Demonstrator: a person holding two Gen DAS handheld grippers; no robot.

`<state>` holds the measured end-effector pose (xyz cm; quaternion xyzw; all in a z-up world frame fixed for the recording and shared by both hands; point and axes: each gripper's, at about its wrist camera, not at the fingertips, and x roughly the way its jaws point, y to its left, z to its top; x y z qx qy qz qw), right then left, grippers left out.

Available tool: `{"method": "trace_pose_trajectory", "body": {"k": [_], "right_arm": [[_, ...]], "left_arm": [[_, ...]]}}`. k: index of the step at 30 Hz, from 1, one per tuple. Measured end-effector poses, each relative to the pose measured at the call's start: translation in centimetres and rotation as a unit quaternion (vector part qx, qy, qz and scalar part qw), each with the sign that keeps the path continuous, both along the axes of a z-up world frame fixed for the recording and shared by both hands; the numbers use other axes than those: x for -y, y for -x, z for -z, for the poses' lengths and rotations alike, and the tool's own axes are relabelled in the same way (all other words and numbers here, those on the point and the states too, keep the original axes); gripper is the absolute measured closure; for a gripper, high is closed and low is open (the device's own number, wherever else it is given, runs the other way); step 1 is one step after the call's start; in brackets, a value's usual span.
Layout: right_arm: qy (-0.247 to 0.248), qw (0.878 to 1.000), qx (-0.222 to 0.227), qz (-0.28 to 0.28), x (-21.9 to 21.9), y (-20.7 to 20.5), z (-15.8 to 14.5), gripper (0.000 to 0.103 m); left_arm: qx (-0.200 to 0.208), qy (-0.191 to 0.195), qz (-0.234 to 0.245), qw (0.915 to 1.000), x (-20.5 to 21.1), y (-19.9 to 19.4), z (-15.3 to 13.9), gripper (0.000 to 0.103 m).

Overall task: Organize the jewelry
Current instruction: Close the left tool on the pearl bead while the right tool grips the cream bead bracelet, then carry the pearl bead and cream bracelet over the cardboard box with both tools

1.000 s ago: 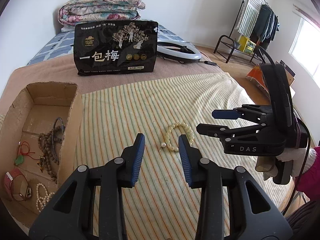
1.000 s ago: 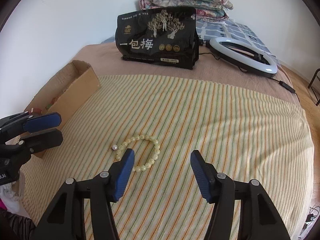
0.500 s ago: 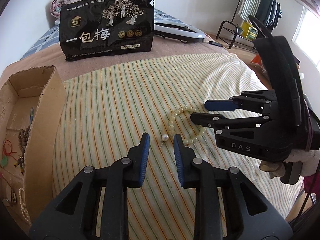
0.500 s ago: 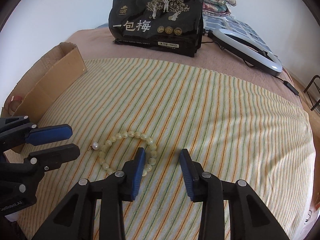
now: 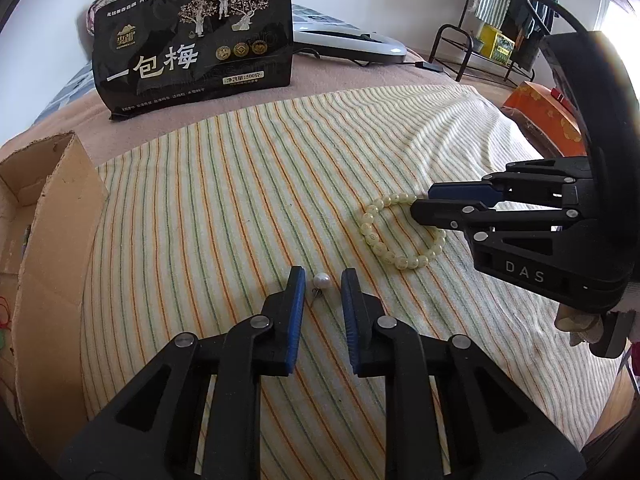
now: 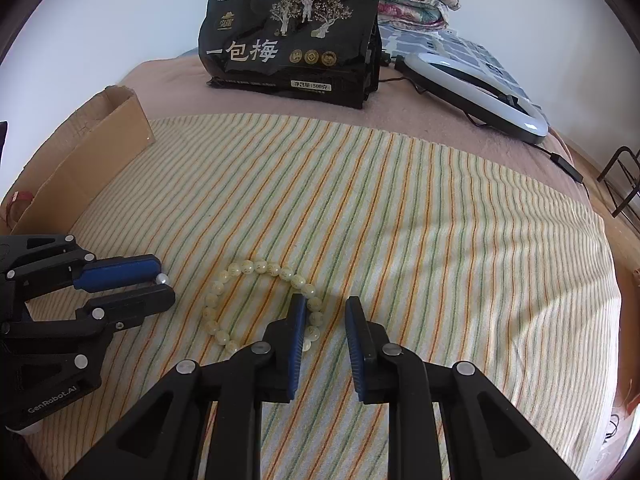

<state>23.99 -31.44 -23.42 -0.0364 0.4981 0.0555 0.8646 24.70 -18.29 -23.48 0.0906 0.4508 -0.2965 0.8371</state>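
Two targets, one for each hand. From my left gripper, the pearl stud earring sits dead ahead at twelve o'clock, bracketed by the tips on the striped cloth, its pin pointing back toward me. The jaws have just been closing, but the pads aren't on it yet. My right gripper has also been narrowing; the pale bead bracelet lies off at ten o'clock, its near arc against the left pad, unclamped. The cardboard box waits at nine o'clock, nearer my left hand.
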Motion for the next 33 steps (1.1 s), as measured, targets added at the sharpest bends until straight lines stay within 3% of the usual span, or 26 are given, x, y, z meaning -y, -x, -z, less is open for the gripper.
{"method": "trace_pose_trajectory", "body": {"k": [4, 6, 9, 17, 33], "right_arm": [[-0.002, 1.0, 0.0, -0.001, -0.1, 0.0, 0.1, 0.089], [-0.01, 1.0, -0.001, -0.004, -0.2, 0.0, 0.0, 0.096], [-0.018, 1.0, -0.002, -0.006, -0.4, 0.0, -0.1, 0.098], [-0.052, 0.999, 0.004, -0.008, -0.7, 1.1, -1.4, 0.098], [-0.044, 0.998, 0.038, -0.017, -2.2, 3.3, -6.3, 0.098]], "left_arm": [[0.004, 0.001, -0.001, 1.0, 0.0, -0.1, 0.2, 0.096], [0.002, 0.003, -0.003, 1.0, -0.1, -0.1, 0.2, 0.096], [0.006, 0.002, -0.005, 1.0, -0.1, 0.0, -0.1, 0.096], [0.02, 0.013, -0.01, 0.9997, -0.7, 0.5, -1.7, 0.096], [0.048, 0.042, -0.033, 0.9974, -4.0, 2.4, -6.4, 0.096]]}}
